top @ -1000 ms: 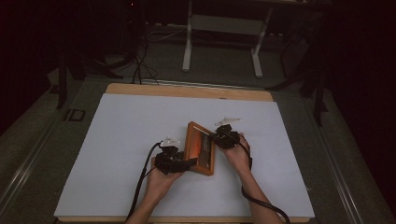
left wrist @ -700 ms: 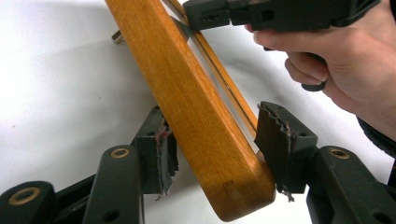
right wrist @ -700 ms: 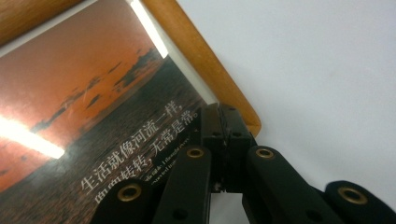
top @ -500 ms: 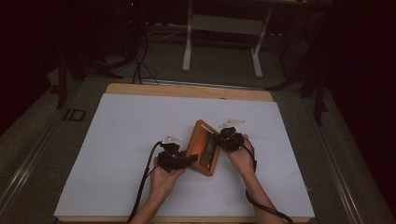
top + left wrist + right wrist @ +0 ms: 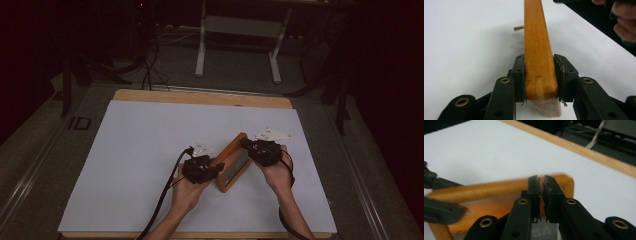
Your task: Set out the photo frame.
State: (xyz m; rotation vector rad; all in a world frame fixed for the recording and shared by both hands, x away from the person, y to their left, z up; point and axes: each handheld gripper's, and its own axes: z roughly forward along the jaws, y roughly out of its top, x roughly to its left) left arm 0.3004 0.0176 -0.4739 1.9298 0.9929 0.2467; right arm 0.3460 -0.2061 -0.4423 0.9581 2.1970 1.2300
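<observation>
Left tool point(image 5: 539, 75): jaws have just been closing and are now clamping the near corner of a wooden frame point(image 5: 537, 47), one toothed pad pressing on each flat face, the rail's narrow edge running straight away between them. A small brass peg point(image 5: 518, 28) is sticking out of the frame's side farther along.

Right tool point(image 5: 541, 195): jaws standing almost together with only a thin slit between the pads; they have just been opening slightly. They are sitting at the frame's rounded far corner point(image 5: 566, 182), but the picture is blurred and I cannot tell whether they are pinching anything there.

High view: left tool point(image 5: 212, 169) is gripping the frame's near-left edge; right tool point(image 5: 248, 145) is meeting the frame's far-right end. The wooden frame point(image 5: 231, 165), a rectangle with a dark glossy panel inside, is being held tilted up off the counter point(image 5: 140, 150), its long axis running diagonally from near-left to far-right, far end raised higher. It is sitting right of the counter's middle, over the white sheet, between the two hands. Black cables are trailing back from both tools toward the person.
</observation>
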